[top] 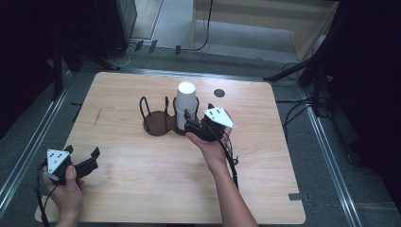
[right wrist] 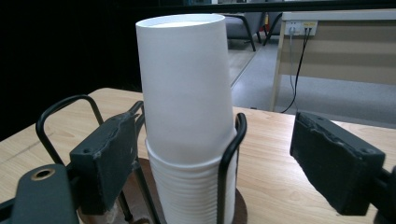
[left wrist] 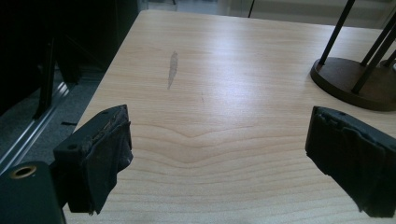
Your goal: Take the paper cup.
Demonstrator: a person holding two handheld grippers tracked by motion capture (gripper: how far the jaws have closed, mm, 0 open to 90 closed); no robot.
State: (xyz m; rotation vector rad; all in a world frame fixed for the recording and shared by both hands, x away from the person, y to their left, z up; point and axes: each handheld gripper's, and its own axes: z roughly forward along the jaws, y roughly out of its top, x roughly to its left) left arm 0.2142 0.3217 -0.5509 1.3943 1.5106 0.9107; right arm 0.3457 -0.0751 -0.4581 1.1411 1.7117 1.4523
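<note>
The light wooden counter (top: 142, 189) with rounded corners carries a dark brown, figure-eight-shaped wooden holder base (top: 158, 124) with black wire hoops, lying just in front of the right gripper (top: 189, 119) and well ahead of the left gripper (top: 82, 153). A small dark round disc (top: 219, 93) sits on the counter beyond the right gripper. A faint grey scuff mark (left wrist: 173, 69) lies ahead of the left gripper.

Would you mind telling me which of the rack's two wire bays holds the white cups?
The bay nearer the right gripper holds the stack of white cups; the rack's other bay, toward the table's left, stands empty.
</note>
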